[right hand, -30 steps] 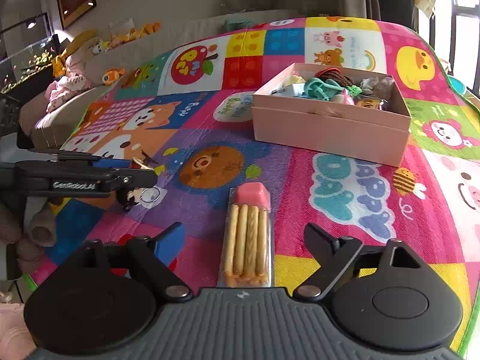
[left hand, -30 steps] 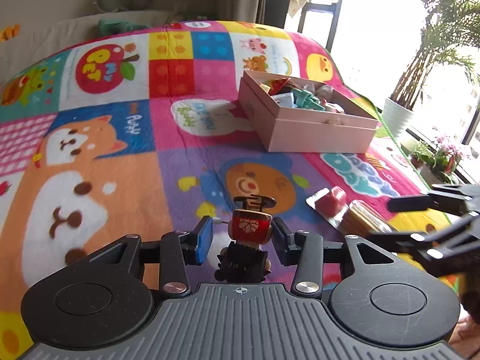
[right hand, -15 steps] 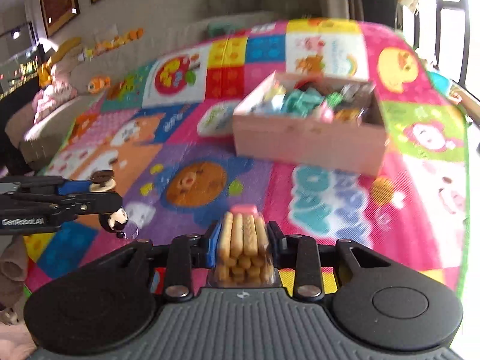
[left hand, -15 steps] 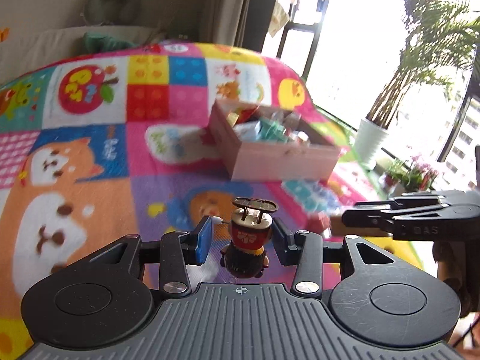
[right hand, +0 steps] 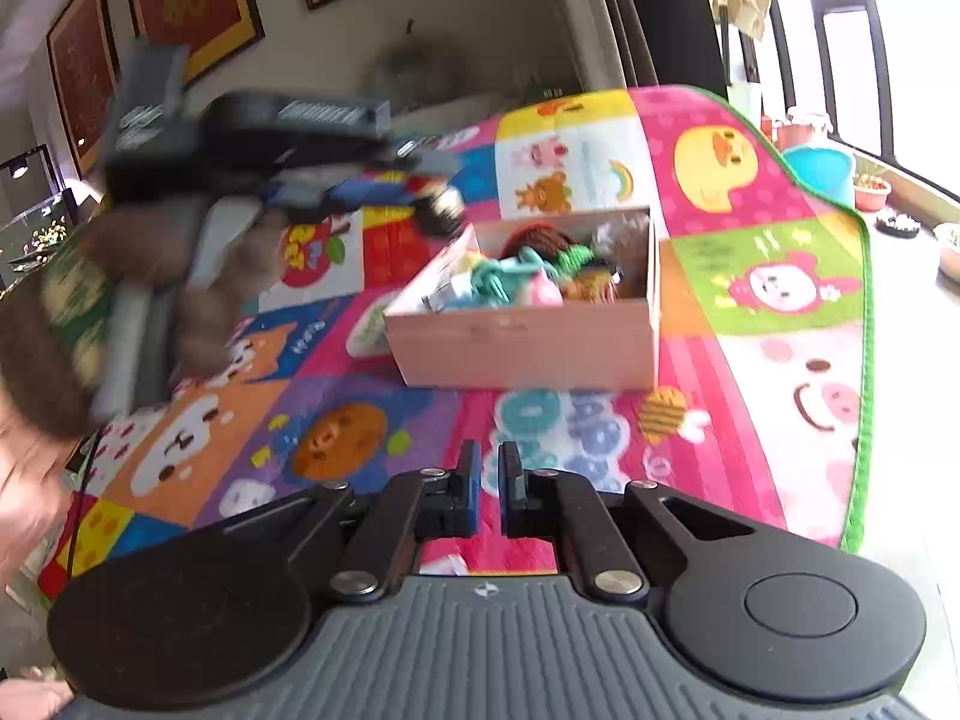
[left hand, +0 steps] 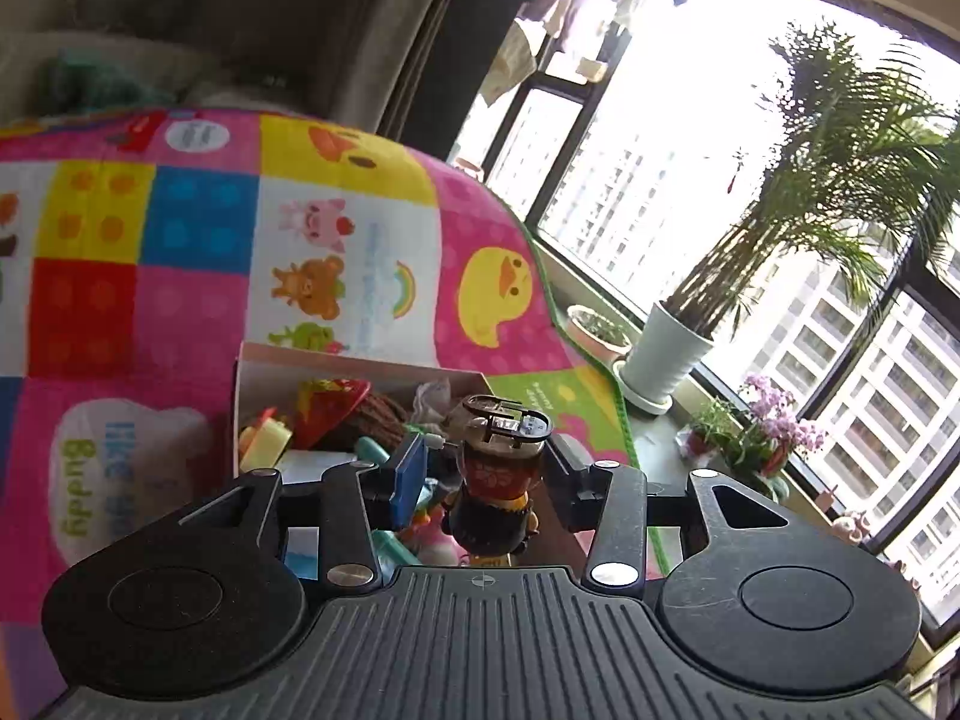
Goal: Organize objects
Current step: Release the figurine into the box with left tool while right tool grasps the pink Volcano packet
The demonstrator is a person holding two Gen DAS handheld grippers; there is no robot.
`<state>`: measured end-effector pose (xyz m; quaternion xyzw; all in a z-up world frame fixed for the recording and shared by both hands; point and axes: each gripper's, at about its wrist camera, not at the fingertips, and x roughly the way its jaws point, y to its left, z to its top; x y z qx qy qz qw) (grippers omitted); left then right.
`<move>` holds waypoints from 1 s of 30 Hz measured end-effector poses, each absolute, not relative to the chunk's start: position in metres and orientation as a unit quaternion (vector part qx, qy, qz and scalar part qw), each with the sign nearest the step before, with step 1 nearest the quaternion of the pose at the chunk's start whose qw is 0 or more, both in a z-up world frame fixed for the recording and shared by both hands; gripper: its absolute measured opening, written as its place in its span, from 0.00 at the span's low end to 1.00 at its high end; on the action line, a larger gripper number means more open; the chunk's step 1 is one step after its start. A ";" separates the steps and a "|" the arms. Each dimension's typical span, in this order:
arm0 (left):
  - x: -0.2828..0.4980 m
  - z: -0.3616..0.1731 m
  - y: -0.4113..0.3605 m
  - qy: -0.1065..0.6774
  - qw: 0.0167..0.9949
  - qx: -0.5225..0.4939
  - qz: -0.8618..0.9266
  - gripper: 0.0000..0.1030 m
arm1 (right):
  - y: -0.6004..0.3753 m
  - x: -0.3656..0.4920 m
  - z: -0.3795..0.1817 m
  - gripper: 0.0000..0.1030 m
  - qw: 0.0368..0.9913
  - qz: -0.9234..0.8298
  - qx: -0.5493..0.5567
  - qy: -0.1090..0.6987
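My left gripper (left hand: pixel 483 459) is shut on a small wind-up toy figure (left hand: pixel 495 492) with a red body and a key on top, and holds it above the open pink box (left hand: pixel 360 369) full of small toys. In the right wrist view the left gripper (right hand: pixel 432 198) shows blurred over the box's (right hand: pixel 528 342) far left corner. My right gripper (right hand: pixel 489 480) is shut with a narrow gap and nothing visible between its fingers; the biscuit-stick pack is not visible there. It hovers over the play mat (right hand: pixel 780 300), well in front of the box.
The colourful play mat (left hand: pixel 180 276) covers the surface. A window ledge on the right holds a potted palm (left hand: pixel 672 354) and small flower pots (left hand: pixel 762 438). A blue tub (right hand: pixel 819 165) stands past the mat's far edge. Framed pictures hang on the back wall.
My left gripper carried the wind-up toy forward and up to above the box. My right gripper closed on the biscuit pack, lifted, and now shows nothing between its fingers.
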<state>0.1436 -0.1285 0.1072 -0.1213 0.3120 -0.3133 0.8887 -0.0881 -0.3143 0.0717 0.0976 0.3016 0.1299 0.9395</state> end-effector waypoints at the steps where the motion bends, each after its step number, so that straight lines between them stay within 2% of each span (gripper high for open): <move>1: 0.155 0.101 -0.138 0.323 0.886 -0.122 -0.310 0.45 | -0.315 -0.091 0.068 0.25 0.936 0.137 0.095 0.310; 2: 0.167 0.092 -0.148 0.338 0.881 -0.120 -0.307 0.45 | -0.317 -0.094 0.066 0.37 0.933 0.144 0.092 0.317; 3: 0.176 0.084 -0.157 0.351 0.878 -0.115 -0.304 0.45 | -0.316 -0.097 0.064 0.60 0.931 0.149 0.085 0.321; 4: 0.184 0.076 -0.165 0.364 0.876 -0.106 -0.297 0.45 | -0.314 -0.101 0.062 0.65 0.930 0.158 0.073 0.323; 7: 0.194 0.060 -0.175 0.381 0.880 -0.084 -0.271 0.44 | -0.302 -0.112 0.055 0.65 0.919 0.193 0.030 0.342; 11: 0.191 0.066 -0.159 0.353 0.890 -0.096 -0.270 0.44 | -0.284 -0.115 0.039 0.63 0.905 0.201 -0.023 0.374; 13: 0.189 0.073 -0.146 0.337 0.894 -0.106 -0.275 0.44 | -0.280 -0.111 0.032 0.48 0.897 0.198 -0.030 0.395; 15: 0.183 0.087 -0.127 0.304 0.904 -0.128 -0.270 0.44 | -0.278 -0.112 0.030 0.42 0.896 0.197 -0.033 0.398; 19: 0.165 0.096 -0.086 0.277 0.905 -0.173 -0.274 0.43 | -0.278 -0.110 0.036 0.42 0.901 0.182 -0.026 0.394; 22: 0.133 0.089 -0.061 0.267 0.905 -0.166 -0.287 0.43 | -0.287 -0.102 0.048 0.42 0.908 0.171 0.000 0.383; 30: 0.073 0.027 -0.030 0.281 0.889 -0.171 -0.320 0.43 | -0.314 -0.016 0.114 0.42 0.941 0.110 0.054 0.317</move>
